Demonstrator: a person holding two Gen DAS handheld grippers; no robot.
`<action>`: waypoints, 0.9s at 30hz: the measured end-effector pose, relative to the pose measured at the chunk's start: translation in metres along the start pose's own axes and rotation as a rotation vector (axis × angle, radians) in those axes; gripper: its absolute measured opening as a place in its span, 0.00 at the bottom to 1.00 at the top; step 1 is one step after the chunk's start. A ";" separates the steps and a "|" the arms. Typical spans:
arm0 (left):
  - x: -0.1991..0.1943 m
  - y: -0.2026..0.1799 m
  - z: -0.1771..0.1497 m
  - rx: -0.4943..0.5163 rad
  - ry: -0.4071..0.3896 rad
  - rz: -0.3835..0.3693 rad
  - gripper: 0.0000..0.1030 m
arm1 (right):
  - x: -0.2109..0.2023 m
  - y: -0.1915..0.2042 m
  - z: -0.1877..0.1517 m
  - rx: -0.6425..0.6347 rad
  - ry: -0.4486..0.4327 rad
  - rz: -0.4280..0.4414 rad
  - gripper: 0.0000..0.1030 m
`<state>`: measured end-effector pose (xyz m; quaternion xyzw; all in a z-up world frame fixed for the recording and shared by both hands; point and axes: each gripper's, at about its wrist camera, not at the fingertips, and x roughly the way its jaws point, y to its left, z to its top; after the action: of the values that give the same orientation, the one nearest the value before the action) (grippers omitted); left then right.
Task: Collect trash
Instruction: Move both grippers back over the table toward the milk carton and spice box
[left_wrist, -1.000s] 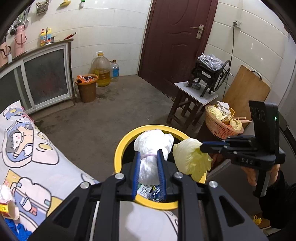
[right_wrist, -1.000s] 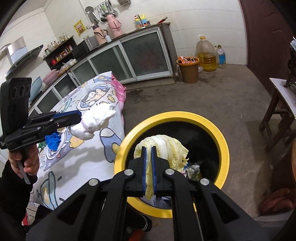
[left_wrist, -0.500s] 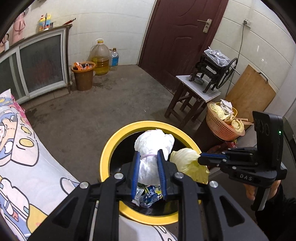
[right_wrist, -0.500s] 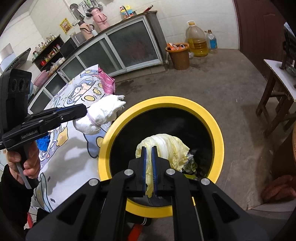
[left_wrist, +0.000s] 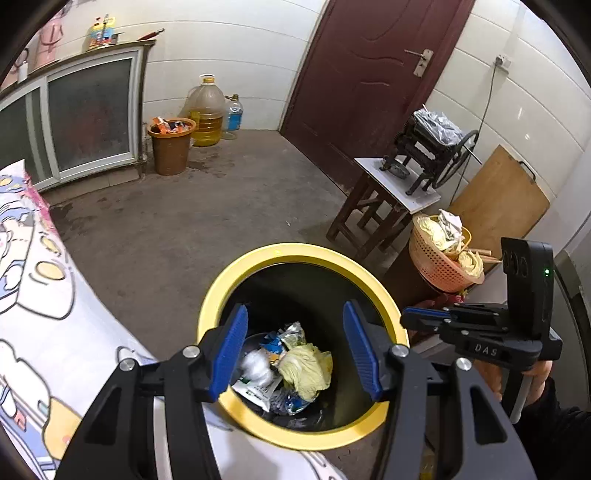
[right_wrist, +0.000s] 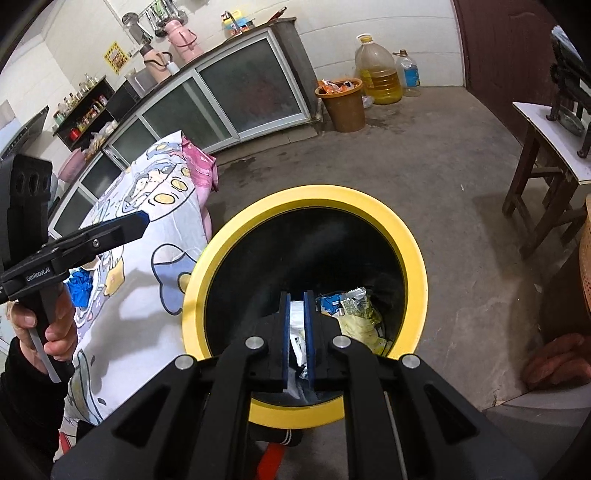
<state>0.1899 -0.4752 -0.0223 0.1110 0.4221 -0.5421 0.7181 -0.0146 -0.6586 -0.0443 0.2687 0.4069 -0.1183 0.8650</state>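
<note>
Both grippers hang over the yellow-rimmed bin (left_wrist: 236, 291), which fills the lower centre of each view. The left gripper (left_wrist: 295, 349) has its jaws well apart, having just been opening, and nothing sits between the blue pads (left_wrist: 231, 350); through the gap you look straight down into the bin. Down there lies the white wad (left_wrist: 255, 365), just left of the cabbage leaf (left_wrist: 304, 369), both resting on crumpled wrappers (left_wrist: 284, 334) at the bottom. In the right wrist view the right gripper (right_wrist: 297, 325) shows its pads nearly together with only a narrow slit between them, and nothing is pinched there; pale litter deep in the bin shows through the slit. The cabbage leaf (right_wrist: 360, 326) sits just right of those fingertips, at the bottom of the bin (right_wrist: 321, 195). At the left edge of that view a hand (right_wrist: 48, 328) grips the left gripper's handle, above the cartoon-print cloth (right_wrist: 162, 218). Across the floor, in the upper part of the frame, an orange bucket (right_wrist: 345, 105) of litter stands beside a big oil jug (right_wrist: 376, 74).
</note>
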 end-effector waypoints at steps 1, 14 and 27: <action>-0.007 0.003 -0.003 -0.002 -0.010 0.003 0.50 | -0.001 0.000 0.000 0.000 -0.003 -0.001 0.07; -0.170 0.074 -0.094 0.014 -0.140 0.170 0.50 | -0.001 0.098 0.007 -0.276 -0.004 0.105 0.31; -0.325 0.170 -0.203 0.039 -0.104 0.550 0.82 | 0.056 0.295 0.004 -0.631 0.088 0.296 0.44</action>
<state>0.2210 -0.0614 0.0377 0.2074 0.3282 -0.3398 0.8566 0.1492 -0.4161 0.0236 0.0490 0.4167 0.1518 0.8949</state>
